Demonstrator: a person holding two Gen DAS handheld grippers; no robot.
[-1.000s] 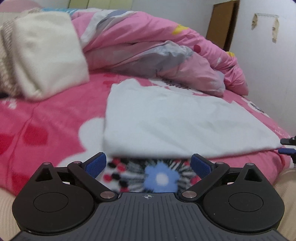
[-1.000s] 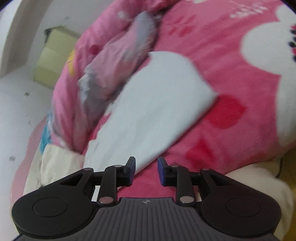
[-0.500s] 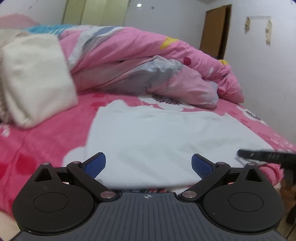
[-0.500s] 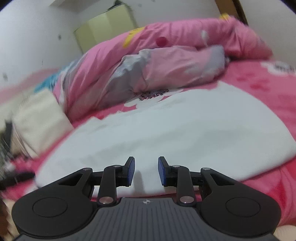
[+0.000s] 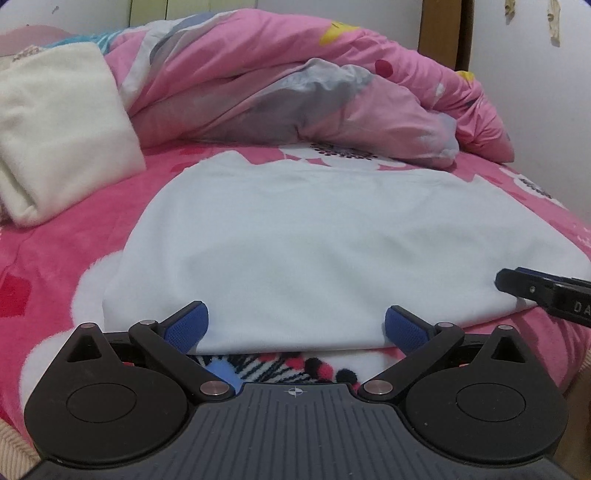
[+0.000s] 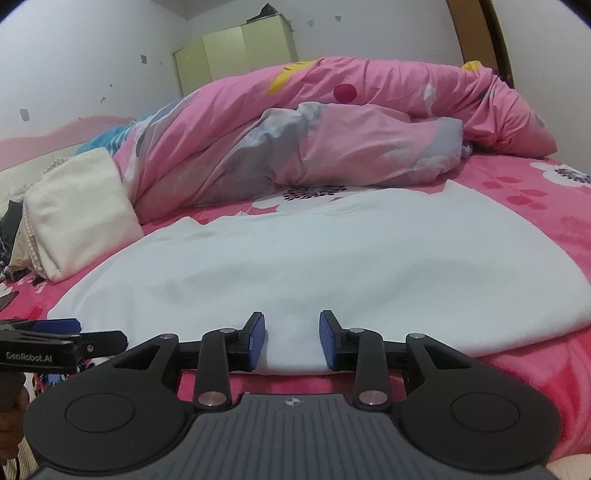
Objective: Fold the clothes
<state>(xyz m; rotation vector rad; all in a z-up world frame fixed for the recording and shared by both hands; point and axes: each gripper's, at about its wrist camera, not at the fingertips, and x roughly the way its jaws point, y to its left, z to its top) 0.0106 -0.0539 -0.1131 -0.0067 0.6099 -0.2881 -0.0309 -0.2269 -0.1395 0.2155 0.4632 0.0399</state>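
Observation:
A white garment point(image 5: 332, 240) lies flat on the pink flowered bed cover point(image 5: 74, 229). My left gripper point(image 5: 295, 326) is open wide, low at the garment's near hem, with the hem between its blue pads and untouched. In the right wrist view, the same garment point(image 6: 314, 258) spreads ahead of my right gripper point(image 6: 291, 339). Its jaws are opening, and the near hem sits in the gap without being pinched. The right gripper point(image 5: 517, 278) reaches in from the right edge of the left view. The left gripper point(image 6: 74, 330) shows at the left of the right view.
A folded cream blanket point(image 5: 59, 122) lies to the left of the garment, and a crumpled pink and grey quilt point(image 5: 295, 85) is heaped behind it. A pale green wardrobe point(image 6: 236, 59) stands against the far wall. A wooden door point(image 5: 443, 33) is at the back right.
The right gripper rolled from a tilted view to level and came to the garment's near hem; its jaws widened a little. The left gripper slid along the hem, and the right gripper entered its view.

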